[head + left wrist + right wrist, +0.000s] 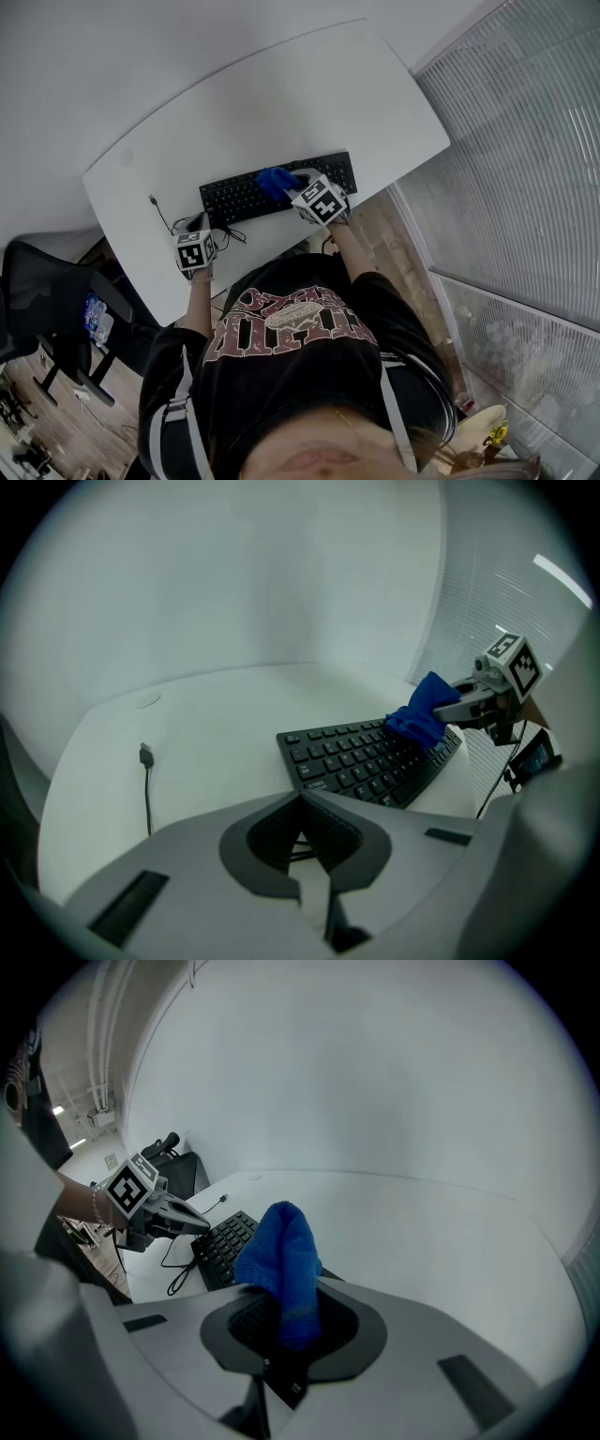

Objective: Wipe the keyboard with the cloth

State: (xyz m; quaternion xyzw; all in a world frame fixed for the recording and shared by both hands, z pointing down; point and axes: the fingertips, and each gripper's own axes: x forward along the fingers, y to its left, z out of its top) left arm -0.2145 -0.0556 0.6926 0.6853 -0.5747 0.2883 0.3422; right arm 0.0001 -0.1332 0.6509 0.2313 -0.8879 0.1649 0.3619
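No legible text; the shirt (291, 323) print cannot be made out.

The cloth (281, 1260) was a blue, fuzzy fabric with a rough, towel-like nap. The keyboard (234, 199) looked like black matt plastic with dull keys. The table (328, 103) had a smooth white top with a soft sheen. The left gripper (300, 808) and right gripper (286, 1321) had matt grey plastic shells.
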